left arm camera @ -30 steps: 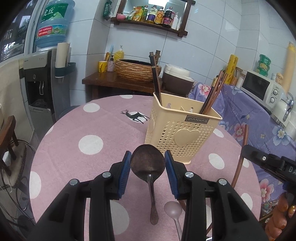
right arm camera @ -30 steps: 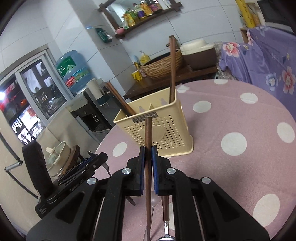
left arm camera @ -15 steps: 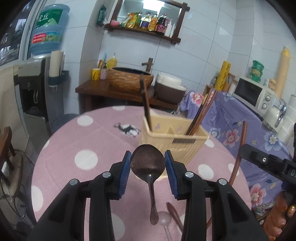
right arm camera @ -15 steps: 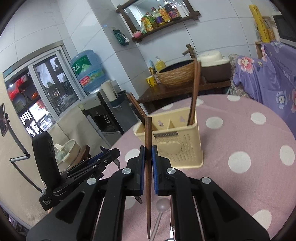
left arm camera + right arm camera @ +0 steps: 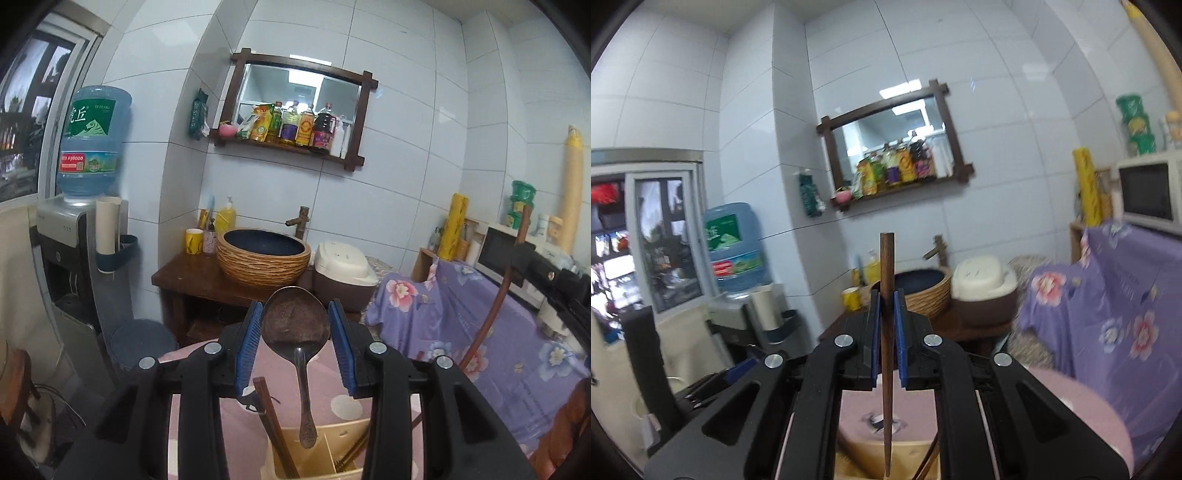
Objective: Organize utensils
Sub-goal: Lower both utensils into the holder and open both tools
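Above the cream utensil holder (image 5: 314, 458), the left gripper (image 5: 295, 325) clamps a metal spoon (image 5: 295, 325) by its slick, rigid bowl, handle dangling; the right gripper (image 5: 886, 317) pinches a light, stiff wooden chopstick (image 5: 886, 332) near its top.

We see open air ahead of both held utensils. Below them the holder (image 5: 325, 458) already carries chopsticks (image 5: 275, 424) in its left compartment and more on its right (image 5: 354, 452), which crowd the way down; its middle looks freer.
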`<state>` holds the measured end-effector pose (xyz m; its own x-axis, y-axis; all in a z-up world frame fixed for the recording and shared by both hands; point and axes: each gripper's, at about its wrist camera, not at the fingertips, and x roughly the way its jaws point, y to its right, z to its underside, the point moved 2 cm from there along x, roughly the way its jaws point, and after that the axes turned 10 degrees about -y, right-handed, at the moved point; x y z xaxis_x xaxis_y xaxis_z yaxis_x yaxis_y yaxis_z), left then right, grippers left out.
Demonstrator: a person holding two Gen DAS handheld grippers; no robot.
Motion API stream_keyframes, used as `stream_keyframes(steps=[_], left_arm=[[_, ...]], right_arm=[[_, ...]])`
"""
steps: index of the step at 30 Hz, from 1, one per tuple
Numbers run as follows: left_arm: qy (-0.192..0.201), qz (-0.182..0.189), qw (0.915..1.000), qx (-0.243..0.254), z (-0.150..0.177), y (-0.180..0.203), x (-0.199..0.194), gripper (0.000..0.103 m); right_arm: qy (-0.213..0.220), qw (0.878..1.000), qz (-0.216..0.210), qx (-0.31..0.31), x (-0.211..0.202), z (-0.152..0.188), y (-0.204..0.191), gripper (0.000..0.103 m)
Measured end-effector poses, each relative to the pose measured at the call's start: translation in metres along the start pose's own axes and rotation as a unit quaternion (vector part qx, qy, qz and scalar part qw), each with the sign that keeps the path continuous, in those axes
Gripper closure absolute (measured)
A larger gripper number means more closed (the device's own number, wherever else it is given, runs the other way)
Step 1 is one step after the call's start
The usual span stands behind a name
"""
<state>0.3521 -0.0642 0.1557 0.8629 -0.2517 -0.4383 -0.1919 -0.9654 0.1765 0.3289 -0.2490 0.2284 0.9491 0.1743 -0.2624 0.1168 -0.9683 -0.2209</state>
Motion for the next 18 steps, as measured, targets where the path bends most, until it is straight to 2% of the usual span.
stream_keyframes(steps=[8,13,18], left_arm=[[-0.022,-0.017,0.9996,0.003,0.058,-0.004,0.03,0.066],[-0.043,-0.009,0.999,-0.001,0.084,-0.009,0.04,0.066],[-0.074,-0.009,0.9971,0.017,0.108,-0.006,0.053,0.066]], right_arm=[[-0.028,0.998,0.043,-0.024,0.036,0.07,0.006,0.095],[-0.059,0.997,0.046,-0.017,0.046,0.1,0.016,0.095],[-0.094,0.995,0.044,-0.01,0.057,0.122,0.025,0.095]])
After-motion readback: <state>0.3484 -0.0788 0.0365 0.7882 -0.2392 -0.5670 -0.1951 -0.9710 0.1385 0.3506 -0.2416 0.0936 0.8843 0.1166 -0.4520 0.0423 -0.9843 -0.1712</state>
